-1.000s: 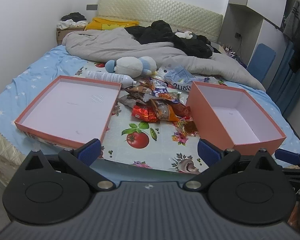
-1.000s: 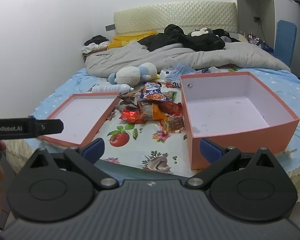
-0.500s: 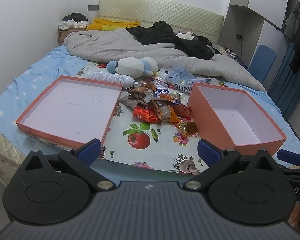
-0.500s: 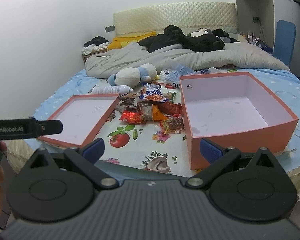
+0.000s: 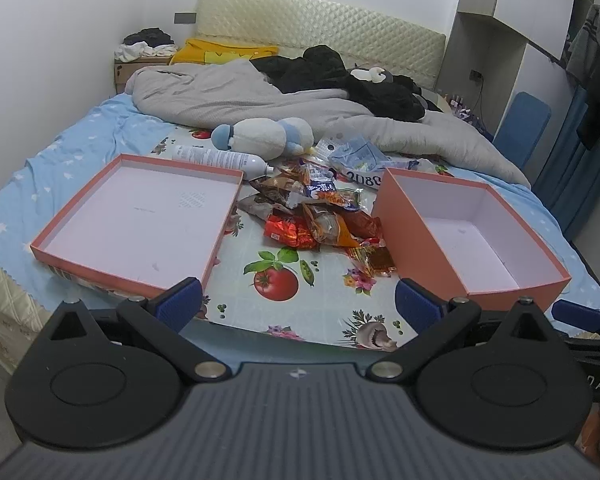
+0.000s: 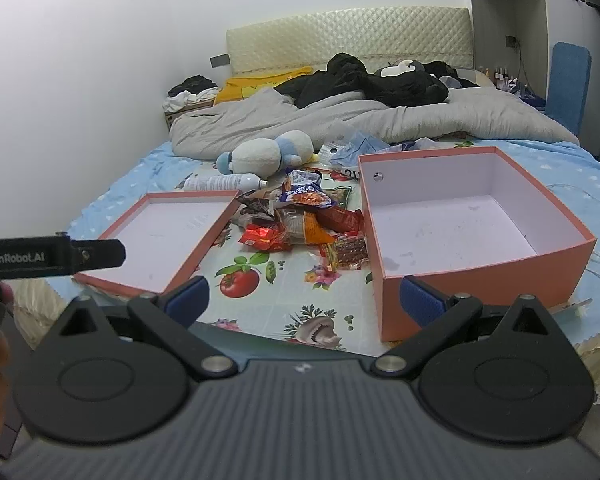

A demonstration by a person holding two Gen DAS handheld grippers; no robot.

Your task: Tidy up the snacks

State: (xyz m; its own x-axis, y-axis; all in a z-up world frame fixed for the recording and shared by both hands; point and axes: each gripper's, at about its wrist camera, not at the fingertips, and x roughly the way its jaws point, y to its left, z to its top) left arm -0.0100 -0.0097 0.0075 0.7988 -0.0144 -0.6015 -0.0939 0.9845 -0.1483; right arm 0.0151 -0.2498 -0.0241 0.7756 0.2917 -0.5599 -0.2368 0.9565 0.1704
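Observation:
A heap of snack packets (image 5: 316, 216) (image 6: 300, 220) lies on a fruit-print cloth (image 5: 256, 292) on the bed. Left of the heap sits a shallow pink box lid (image 5: 100, 268) (image 6: 112, 284), and to the right stands a deep pink box (image 5: 428, 276) (image 6: 480, 276); both hold nothing. My left gripper (image 5: 298, 304) hangs open at the bed's near edge, well short of the packets. My right gripper (image 6: 304, 300) is open too, its right finger in front of the deep box's near wall. The left gripper's body shows at the left of the right wrist view.
Behind the heap lie a white spray bottle (image 5: 216, 158), a blue-and-white plush toy (image 5: 264, 138) and a crumpled plastic bag (image 5: 356, 156). A grey duvet (image 5: 236, 96) and dark clothes (image 5: 340, 76) cover the far half of the bed. A blue chair (image 5: 520, 128) stands at the right.
Both views have shifted only slightly, the scene sitting a little lower in the left wrist view. Nothing on the bed has moved and both grippers stay open.

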